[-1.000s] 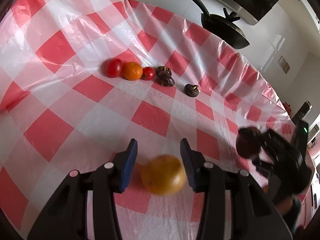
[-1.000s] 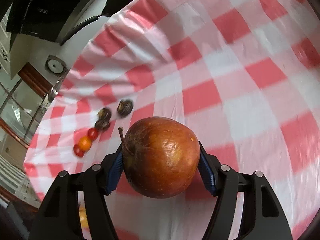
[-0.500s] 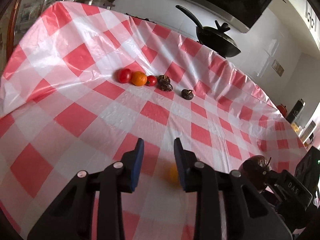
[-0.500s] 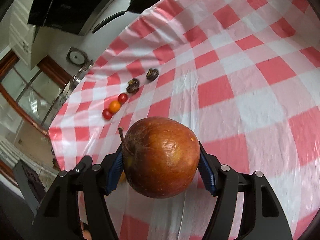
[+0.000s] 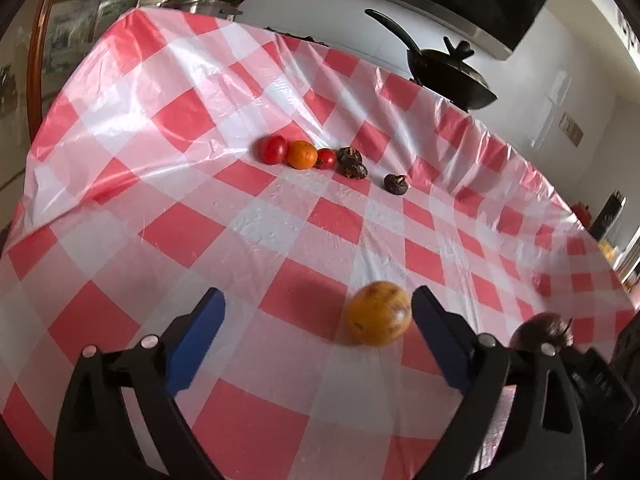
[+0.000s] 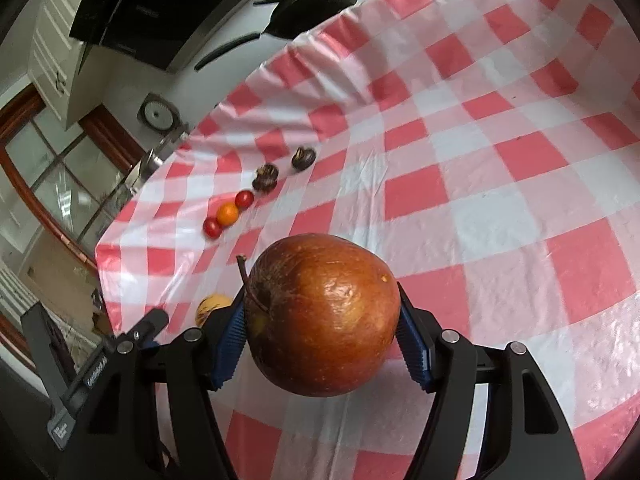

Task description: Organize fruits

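Note:
A speckled yellow-orange fruit [image 5: 379, 313] lies on the red-and-white checked cloth [image 5: 256, 232] between the jaws of my left gripper [image 5: 318, 300]. Those jaws are opening wide; the fruit sits close to the right finger and is not clamped. My right gripper [image 6: 320, 308] is shut on a large red-brown apple [image 6: 324, 320], held above the cloth; its dark top shows at the left wrist view's right edge [image 5: 540, 330]. Farther back, a red tomato [image 5: 273, 149], a small orange [image 5: 302, 154], a smaller tomato [image 5: 326, 158] and dark brown fruits [image 5: 352, 163] form a row.
A black pan [image 5: 448, 72] sits beyond the table's far edge, with a metal pot lid [image 5: 188, 0] at the back left. One more dark fruit [image 5: 396, 184] lies apart, right of the row. A dark bottle [image 5: 608, 216] stands off the table's right side.
The left jaws closed nearly together, then sprang wide, and the yellow-orange fruit now lies by the right finger. Both views pulled back from the fruit row. The right gripper kept the apple.

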Demonstrator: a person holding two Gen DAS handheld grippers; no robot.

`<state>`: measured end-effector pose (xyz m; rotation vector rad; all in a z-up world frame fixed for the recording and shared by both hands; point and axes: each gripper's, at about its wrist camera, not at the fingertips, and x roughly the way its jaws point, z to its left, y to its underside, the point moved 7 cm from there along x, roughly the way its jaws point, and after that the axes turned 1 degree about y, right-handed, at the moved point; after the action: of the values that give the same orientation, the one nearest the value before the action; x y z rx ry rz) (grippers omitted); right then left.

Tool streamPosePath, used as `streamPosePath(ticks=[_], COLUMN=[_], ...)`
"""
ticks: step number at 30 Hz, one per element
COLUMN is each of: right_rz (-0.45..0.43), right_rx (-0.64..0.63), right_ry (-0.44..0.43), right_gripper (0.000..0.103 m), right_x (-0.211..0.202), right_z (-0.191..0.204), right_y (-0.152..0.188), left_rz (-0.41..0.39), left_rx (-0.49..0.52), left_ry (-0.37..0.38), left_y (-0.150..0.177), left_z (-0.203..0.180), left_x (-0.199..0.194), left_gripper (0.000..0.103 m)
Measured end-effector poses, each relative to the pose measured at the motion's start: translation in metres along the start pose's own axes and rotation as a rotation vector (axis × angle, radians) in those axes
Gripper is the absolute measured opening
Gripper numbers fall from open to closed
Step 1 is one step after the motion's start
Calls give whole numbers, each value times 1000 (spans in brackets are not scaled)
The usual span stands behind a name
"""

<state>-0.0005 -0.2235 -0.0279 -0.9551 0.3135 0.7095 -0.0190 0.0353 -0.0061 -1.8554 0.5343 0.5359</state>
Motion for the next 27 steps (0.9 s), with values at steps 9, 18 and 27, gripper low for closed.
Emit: streamPosePath(ticks=[9, 18, 27], right_rz=[-10, -6, -4], right_rx=[13, -20, -78], right_ry=[5, 4, -1], right_gripper=[65, 66, 66], right_x=[-2, 0, 0], right_z=[-4, 3, 14], right_y=[-1, 1, 7], left_rz=[120, 182, 156], left_rx=[184, 300, 249], left_ry=[-105, -99, -28], left_y=[-3, 9, 24], left_z=[-33, -57, -39], left_x=[44, 61, 19], left_gripper=[98, 55, 45])
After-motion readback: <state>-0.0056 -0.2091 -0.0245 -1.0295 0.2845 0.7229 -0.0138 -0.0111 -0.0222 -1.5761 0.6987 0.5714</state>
